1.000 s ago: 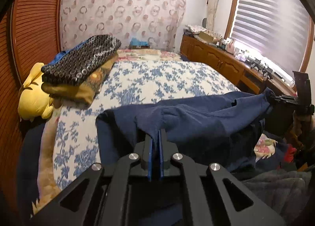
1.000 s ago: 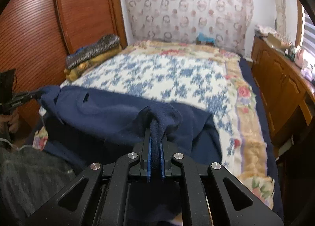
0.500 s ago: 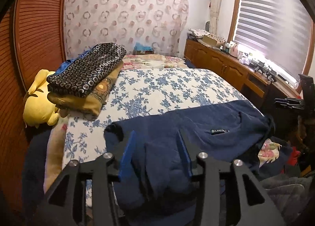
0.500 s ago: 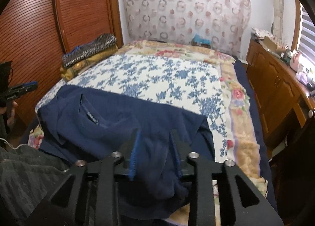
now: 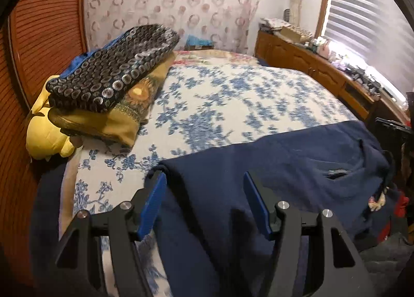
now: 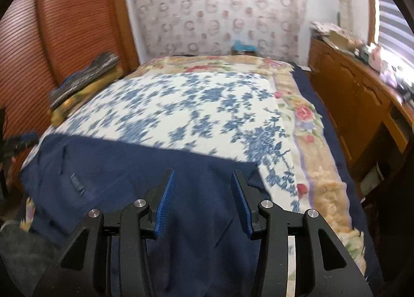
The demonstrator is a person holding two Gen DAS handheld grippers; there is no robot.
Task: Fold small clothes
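A second ago both claws pinched the blue shirt and held it up; now both have let go and the shirt lies flat on the bed. The left claw sits low at 6 o'clock in its own view, level and pointing forward over the bed, with its two blue pads spread wide apart and nothing between them but air. The dark blue shirt lies just under and past it, spreading toward 3 o'clock. The right claw also sits low at 6 o'clock in its view, level, wide open and holding nothing, and the same shirt lies under it and stretches toward 9 o'clock, with its small neck label showing. Past the shirt is the bed cover with blue flowers. At 10 o'clock in the left view a dark spotted cloth rests on a yellow-brown pillow, with a yellow soft toy just beside it. At 2 o'clock stands a wooden cabinet.
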